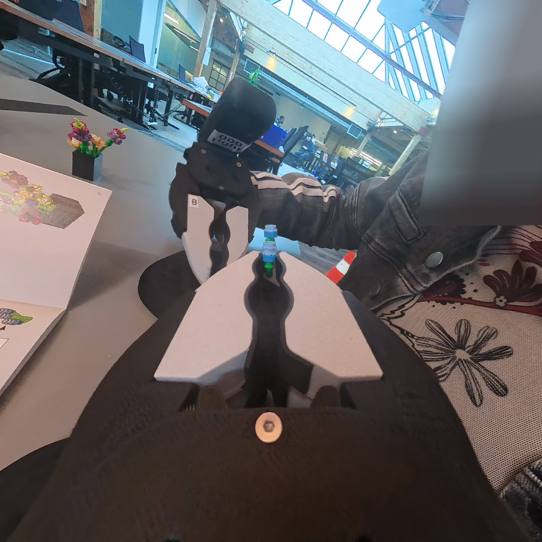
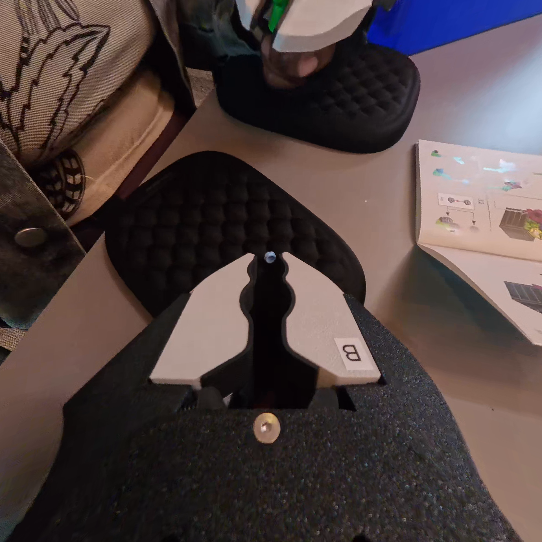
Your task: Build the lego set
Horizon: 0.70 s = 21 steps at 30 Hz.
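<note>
My left gripper (image 1: 268,255) is shut on a thin green stem (image 1: 267,266) that stands up out of its tips. Two light blue round pieces (image 1: 269,231) are threaded on the stem's upper part. My right gripper (image 2: 269,259) is shut on one small light blue round piece (image 2: 269,257) and hangs above a black padded mat (image 2: 205,223). In the left wrist view the right gripper (image 1: 215,264) points down just left of the stem. In the right wrist view the left gripper (image 2: 281,35) shows at the top edge with the green stem (image 2: 275,14).
An open instruction booklet (image 1: 44,234) (image 2: 469,220) lies on the grey table (image 2: 366,190). A finished lego bouquet in a black pot (image 1: 88,149) stands behind it. A second black padded mat (image 2: 352,96) lies farther off. A person's jacket sleeve (image 1: 308,205) and patterned shirt (image 1: 469,337) are close. The grippers' ends are close to 10 cm from one another.
</note>
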### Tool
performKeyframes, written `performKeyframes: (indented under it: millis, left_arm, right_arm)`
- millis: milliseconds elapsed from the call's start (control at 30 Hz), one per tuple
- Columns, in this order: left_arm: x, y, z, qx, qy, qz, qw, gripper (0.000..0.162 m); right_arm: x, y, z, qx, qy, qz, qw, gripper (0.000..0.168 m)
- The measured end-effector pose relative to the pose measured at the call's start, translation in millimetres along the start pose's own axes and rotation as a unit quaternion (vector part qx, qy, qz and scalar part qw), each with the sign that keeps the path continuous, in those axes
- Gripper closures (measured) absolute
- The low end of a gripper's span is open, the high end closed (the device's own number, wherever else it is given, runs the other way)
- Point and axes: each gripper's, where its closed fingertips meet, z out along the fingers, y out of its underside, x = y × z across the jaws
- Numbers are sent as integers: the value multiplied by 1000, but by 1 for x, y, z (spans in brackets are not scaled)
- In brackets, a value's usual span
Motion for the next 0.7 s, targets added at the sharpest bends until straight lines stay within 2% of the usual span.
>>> performKeyframes:
  millis: [300, 367, 467, 567, 700]
  left_arm:
    - [-5, 5, 4, -21, -16, -7, 1000, 154]
    - [-9, 9, 6, -37, -32, -10, 999, 153]
    - [-14, 15, 11, -63, -56, -7, 996, 154]
    - [-17, 18, 12, -74, -82, 16, 994, 154]
    - [-17, 16, 11, -69, -134, 93, 984, 154]
  right_arm:
    - [2, -5, -1, 29, 15, 2, 999, 162]
    - [4, -19, -9, 47, 41, 3, 998, 162]
    - [7, -58, -26, 65, 96, -9, 993, 162]
    - [7, -87, -32, 16, 133, -25, 991, 162]
    - [4, -93, -27, -100, 147, -40, 983, 162]
